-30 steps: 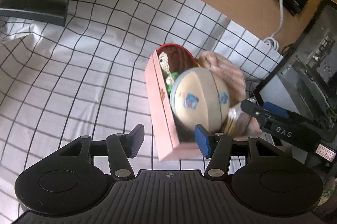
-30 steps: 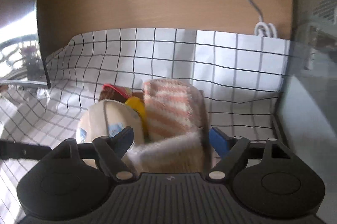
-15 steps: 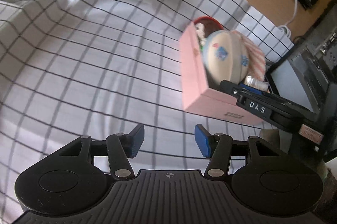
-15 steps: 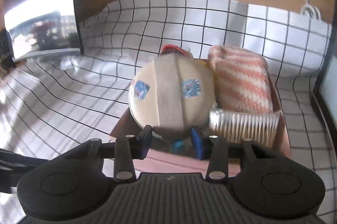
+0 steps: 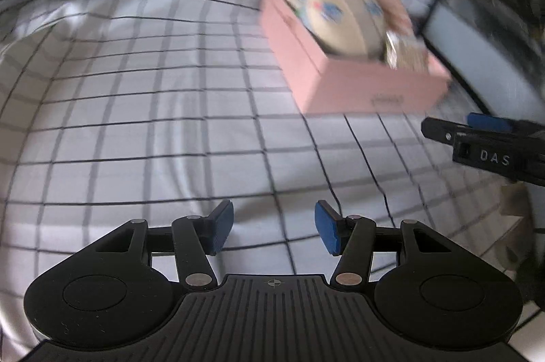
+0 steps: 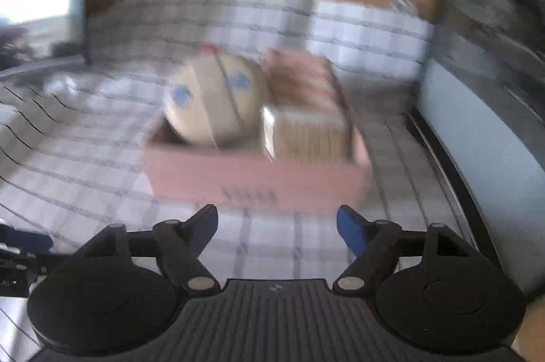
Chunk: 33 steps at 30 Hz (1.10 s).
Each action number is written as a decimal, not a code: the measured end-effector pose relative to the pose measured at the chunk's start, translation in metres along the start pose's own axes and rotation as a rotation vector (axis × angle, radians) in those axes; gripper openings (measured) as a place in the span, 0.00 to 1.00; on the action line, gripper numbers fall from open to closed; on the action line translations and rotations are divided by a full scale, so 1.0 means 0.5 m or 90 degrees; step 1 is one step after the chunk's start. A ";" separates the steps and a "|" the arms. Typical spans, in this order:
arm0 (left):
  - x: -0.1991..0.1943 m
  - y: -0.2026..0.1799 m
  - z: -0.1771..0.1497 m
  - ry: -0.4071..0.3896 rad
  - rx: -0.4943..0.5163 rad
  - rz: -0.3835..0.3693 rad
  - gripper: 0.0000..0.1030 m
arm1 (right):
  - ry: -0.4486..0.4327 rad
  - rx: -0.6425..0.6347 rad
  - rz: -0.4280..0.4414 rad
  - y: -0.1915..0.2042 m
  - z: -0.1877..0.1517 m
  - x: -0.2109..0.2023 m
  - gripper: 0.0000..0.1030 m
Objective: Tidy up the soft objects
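Left wrist view shows the left gripper with its jaws opening over bare checked cloth and nothing between them, while the pink box sits at two o'clock holding the cream ball and other soft things, and the right gripper juts in at three o'clock. Right wrist view, blurred, has the right gripper with jaws opening wide and empty, the box just beyond at twelve o'clock, ball left, striped cloth and a pale ribbed bundle right. I judge the ball light and squashy, best pinched across its widest middle; the cloths are limp, best taken at a folded edge.
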<state>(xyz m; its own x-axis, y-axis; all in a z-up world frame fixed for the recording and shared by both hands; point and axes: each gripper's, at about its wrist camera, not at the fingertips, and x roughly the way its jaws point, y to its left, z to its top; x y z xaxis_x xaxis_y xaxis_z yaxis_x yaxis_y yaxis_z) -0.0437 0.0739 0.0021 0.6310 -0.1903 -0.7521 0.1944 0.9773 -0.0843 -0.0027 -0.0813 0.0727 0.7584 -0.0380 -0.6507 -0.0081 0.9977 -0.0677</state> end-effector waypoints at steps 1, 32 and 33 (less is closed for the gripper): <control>0.004 -0.017 -0.006 -0.013 0.019 0.013 0.59 | 0.012 0.005 -0.017 -0.002 -0.017 -0.003 0.76; 0.099 -0.177 -0.020 -0.170 -0.018 0.175 0.85 | 0.012 0.036 0.015 -0.129 -0.114 0.079 1.00; 0.099 -0.177 -0.019 -0.169 -0.018 0.175 0.85 | 0.011 0.036 0.015 -0.129 -0.113 0.080 1.00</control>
<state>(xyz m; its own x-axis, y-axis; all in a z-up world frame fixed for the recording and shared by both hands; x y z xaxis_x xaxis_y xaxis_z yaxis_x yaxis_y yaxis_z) -0.0369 -0.0211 -0.0341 0.8304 0.0651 -0.5533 -0.0275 0.9967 0.0760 -0.0089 -0.1502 0.0083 0.7475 -0.0147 -0.6641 0.0114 0.9999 -0.0094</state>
